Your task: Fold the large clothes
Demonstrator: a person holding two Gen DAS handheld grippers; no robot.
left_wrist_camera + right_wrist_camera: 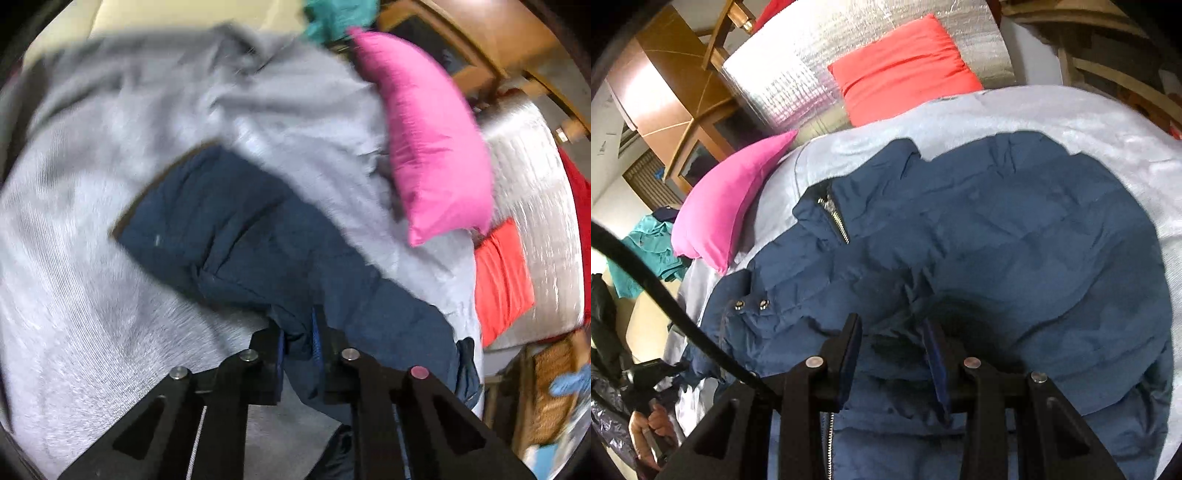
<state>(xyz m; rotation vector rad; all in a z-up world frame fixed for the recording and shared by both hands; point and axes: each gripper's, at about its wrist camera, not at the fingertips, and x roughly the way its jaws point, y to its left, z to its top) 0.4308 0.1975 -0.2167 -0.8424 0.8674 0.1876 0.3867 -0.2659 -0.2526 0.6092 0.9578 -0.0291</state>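
Both the left gripper [298,334] and right gripper [892,341] pinched the navy jacket [979,236], spread mid-bed [1108,122], folding barely begun

The left gripper [298,332] is pinching a fold of the navy jacket [236,229] at six o'clock. The jacket is lying on a grey blanket [92,206], with a pink pillow [432,140] sitting at two o'clock.

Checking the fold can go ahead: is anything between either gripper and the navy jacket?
Nothing visible. The left gripper already pinches a bunch of the navy jacket; the right gripper has jacket fabric between its jaws too.
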